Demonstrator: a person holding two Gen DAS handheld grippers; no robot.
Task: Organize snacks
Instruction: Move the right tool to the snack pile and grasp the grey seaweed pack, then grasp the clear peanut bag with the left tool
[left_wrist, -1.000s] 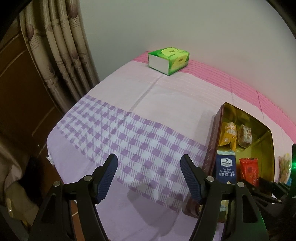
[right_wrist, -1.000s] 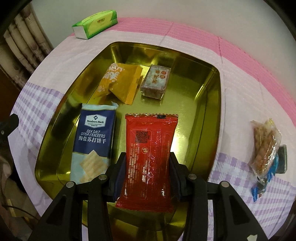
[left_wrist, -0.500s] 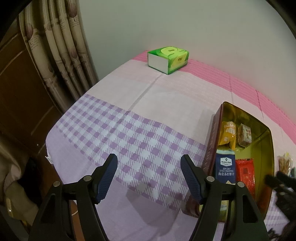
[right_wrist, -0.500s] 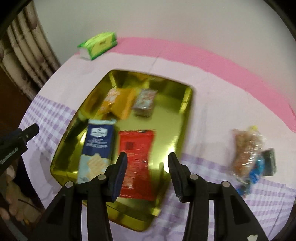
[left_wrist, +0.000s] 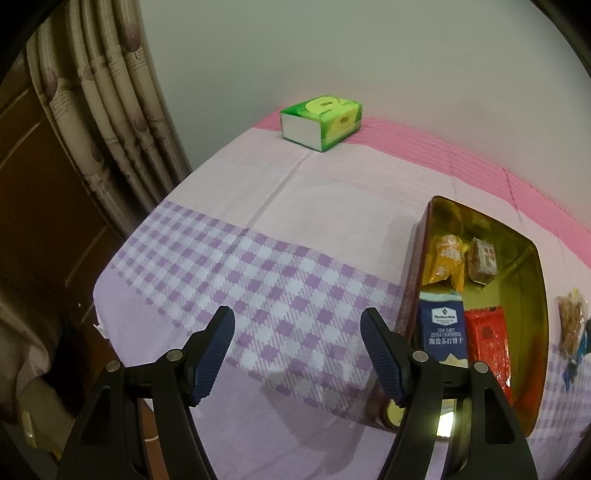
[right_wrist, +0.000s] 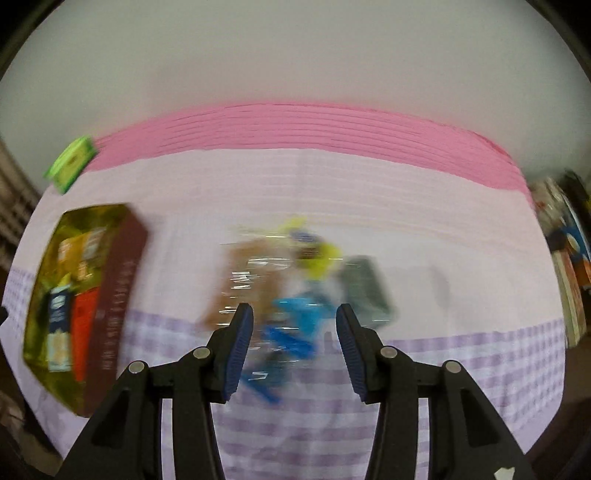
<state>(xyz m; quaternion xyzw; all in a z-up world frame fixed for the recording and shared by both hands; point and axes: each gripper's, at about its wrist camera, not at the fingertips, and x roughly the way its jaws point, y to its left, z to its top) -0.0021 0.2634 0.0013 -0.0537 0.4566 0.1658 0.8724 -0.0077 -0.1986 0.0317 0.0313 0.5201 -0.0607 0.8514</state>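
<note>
Your right gripper (right_wrist: 294, 350) has let go of the red packet (left_wrist: 488, 349), now lying in the gold tin (left_wrist: 537, 295) at lower right, and swung over the loose snack pile (right_wrist: 291, 291), blurred at frame centre; its jaws stand apart, pinching nothing. Your left gripper (left_wrist: 297, 356) hangs spread and empty over the checked cloth (left_wrist: 258, 277). Four snacks are binned; the pile comes next.

A home room: patterned curtains (left_wrist: 110, 122) hang beside a wooden door (left_wrist: 40, 192), and a pink-and-purple checked cloth (left_wrist: 280, 295) (with a green tissue pack (left_wrist: 320, 123)) covers the desk.
</note>
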